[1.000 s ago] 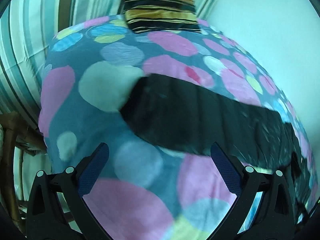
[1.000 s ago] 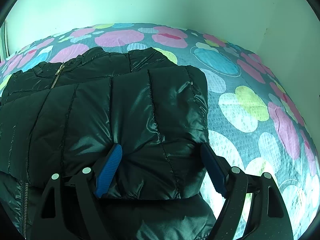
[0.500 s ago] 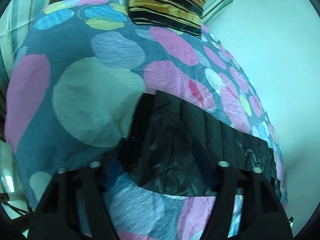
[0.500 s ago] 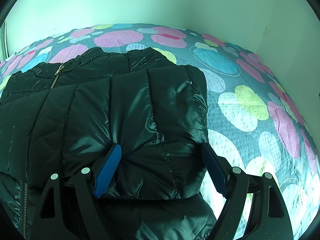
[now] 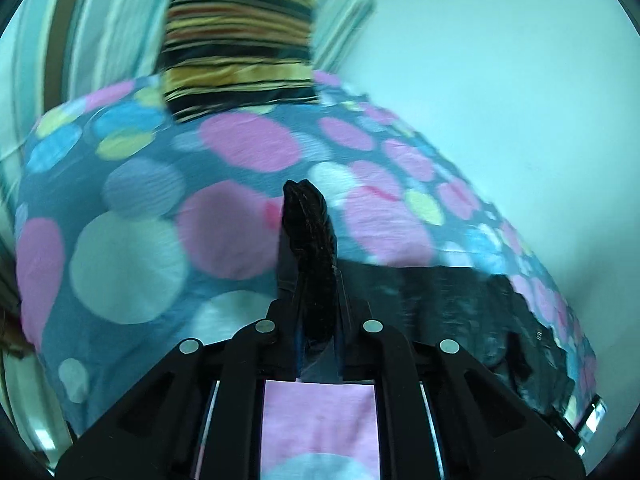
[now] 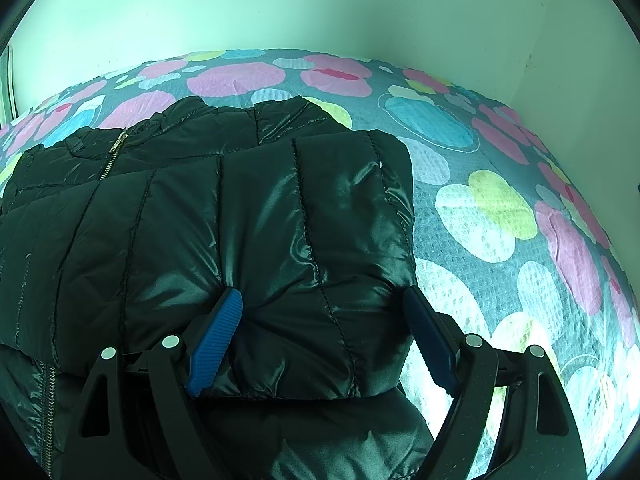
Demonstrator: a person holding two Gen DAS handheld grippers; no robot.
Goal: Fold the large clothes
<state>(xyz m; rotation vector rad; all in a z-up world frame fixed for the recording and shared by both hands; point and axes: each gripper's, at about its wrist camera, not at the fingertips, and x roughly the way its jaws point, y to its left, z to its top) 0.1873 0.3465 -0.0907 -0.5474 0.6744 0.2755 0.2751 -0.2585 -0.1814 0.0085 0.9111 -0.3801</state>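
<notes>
Left wrist view: left gripper (image 5: 316, 280) pressed together, pinching a black jacket (image 5: 310, 232) end that sticks up between the fingers; rest of jacket trails right along the bed (image 5: 128, 264), blurred. Striped pillow (image 5: 236, 56) far, wall (image 5: 500, 80) right.

Right wrist view: right gripper (image 6: 324, 328) spread wide, folded jacket (image 6: 224, 232) panel between the fingers, contact unclear. Jacket lies flat, long axis left-right, collar far, left side cut off.

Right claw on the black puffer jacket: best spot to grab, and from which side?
Take the folded panel's near hem on the black puffer jacket, coming from the near edge. That hem lies loose above the layer beneath. The right claw already straddles it, open. Left claw is shut on another fold.
</notes>
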